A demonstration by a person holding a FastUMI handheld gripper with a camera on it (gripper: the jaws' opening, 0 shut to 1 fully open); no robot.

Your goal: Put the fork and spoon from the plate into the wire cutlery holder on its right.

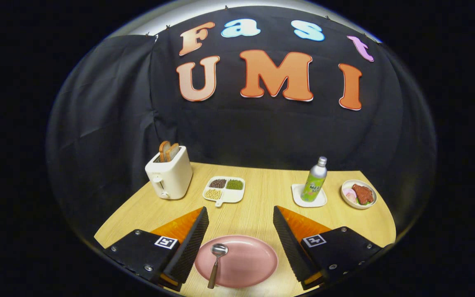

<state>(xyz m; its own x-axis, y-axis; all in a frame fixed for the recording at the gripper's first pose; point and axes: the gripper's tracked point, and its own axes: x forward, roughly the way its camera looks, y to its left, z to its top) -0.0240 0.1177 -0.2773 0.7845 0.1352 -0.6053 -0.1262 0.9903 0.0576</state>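
Hovering above the near edge of the desk (262, 198), the gripper (241, 214) is standing released, its two fingers spread wide and gripping nothing. Between them, and slightly below, the pink plate (245, 264) is lying flat on the wood, with the spoon (216, 260) resting on its left part, bowl pointing away and handle reaching over the near rim. No fork can be made out on the plate, and the wire holder is not to be seen among the things beyond.

Judging from this layout, the step in hand is picking up the spoon. Doing it well is likely calling for lowering the gripper toward the handle, turning it so the fingers close across the thin stem rather than along it, and gripping near the overhanging end, where the rim leaves room under the metal.

The gripper is pointing forward and downward across the desk. Farther off, a toaster (169, 175), a divided dish (225, 189), a bottle (315, 180) and a small bowl (359, 194) are standing well apart from the plate.
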